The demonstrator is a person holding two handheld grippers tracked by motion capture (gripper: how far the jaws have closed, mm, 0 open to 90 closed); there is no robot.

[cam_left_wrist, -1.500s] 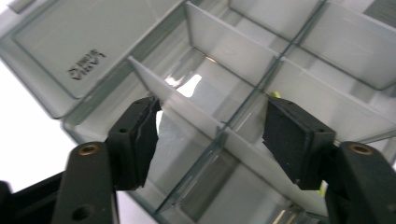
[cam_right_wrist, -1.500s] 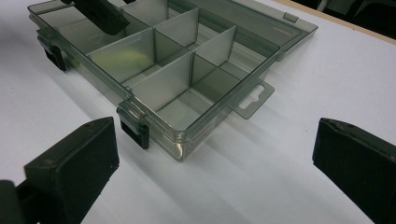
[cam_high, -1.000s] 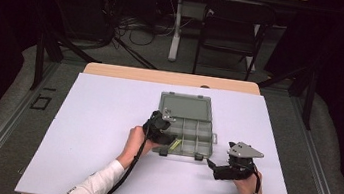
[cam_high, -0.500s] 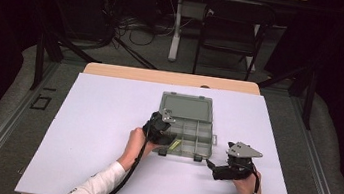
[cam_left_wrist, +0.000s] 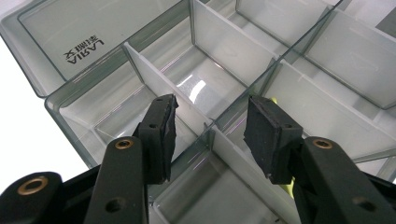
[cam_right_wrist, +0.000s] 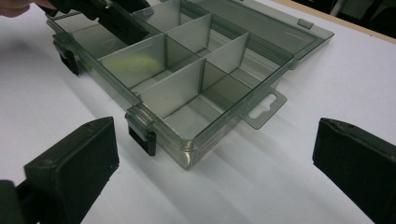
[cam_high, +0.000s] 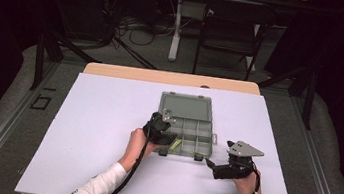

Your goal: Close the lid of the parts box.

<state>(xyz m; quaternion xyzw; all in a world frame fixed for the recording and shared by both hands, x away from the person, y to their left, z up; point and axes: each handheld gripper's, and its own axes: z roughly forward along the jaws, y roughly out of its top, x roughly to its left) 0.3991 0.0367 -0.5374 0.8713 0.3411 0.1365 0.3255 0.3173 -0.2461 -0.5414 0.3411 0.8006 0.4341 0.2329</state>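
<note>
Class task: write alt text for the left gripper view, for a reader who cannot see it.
The left gripper, its two black jaws open, hangs over a clear grey plastic organizer box whose dividers split it into compartments. A sliver of a yellow-green item peeks from behind the right-hand jaw, and the white table shows at left.

Perhaps "LARIA", organizer box lid (cam_left_wrist: pixel 84 46)

Open desk (cam_high: pixel 94 132) all along the left edge and toward both near corners, wide enough for a hand. Near the middle, blocked by the organizer box (cam_high: pixel 190 132), lid laid flat toward the far edge. Inside, upright dividers (cam_left_wrist: pixel 161 86) between compartments; left gripper (cam_left_wrist: pixel 210 123) jaws apart astride 1 divider. Bare strip between box and right gripper (cam_high: pixel 211 164), jaws spread.
</note>
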